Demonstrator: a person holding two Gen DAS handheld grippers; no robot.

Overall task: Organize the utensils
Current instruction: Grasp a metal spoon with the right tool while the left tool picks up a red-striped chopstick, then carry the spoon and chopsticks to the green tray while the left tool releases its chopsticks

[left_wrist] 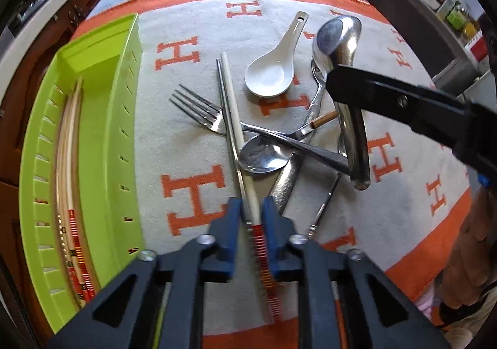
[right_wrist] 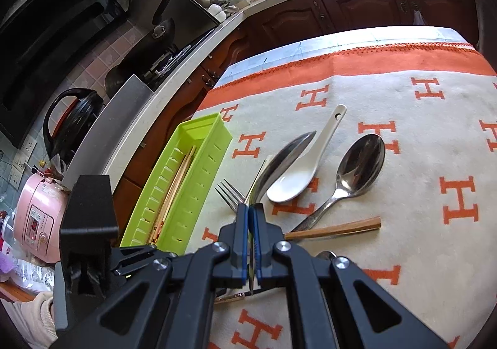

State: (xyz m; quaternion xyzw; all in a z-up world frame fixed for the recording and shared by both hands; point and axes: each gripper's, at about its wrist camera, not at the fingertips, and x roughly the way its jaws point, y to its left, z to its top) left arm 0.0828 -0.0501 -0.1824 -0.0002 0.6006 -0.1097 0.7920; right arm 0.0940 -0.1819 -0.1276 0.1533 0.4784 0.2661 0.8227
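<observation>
Steel spoon [left_wrist: 338, 47] hangs lifted above the table [left_wrist: 192, 119], pinched by the right gripper [right_wrist: 251, 212] fingers, while the left gripper [left_wrist: 251, 209] fingers straddle, slightly spread, a chopstick [left_wrist: 239, 138] in the pile, so sorting is underway and both likely go next to the green tray [left_wrist: 105, 119].

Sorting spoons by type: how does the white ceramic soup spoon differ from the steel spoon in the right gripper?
The white ceramic soup spoon lies on the cloth; the steel spoon is lifted, clamped in the right gripper. White matte versus mirror-shiny. The ceramic handle is short with a hole; the steel one is longer.
</observation>
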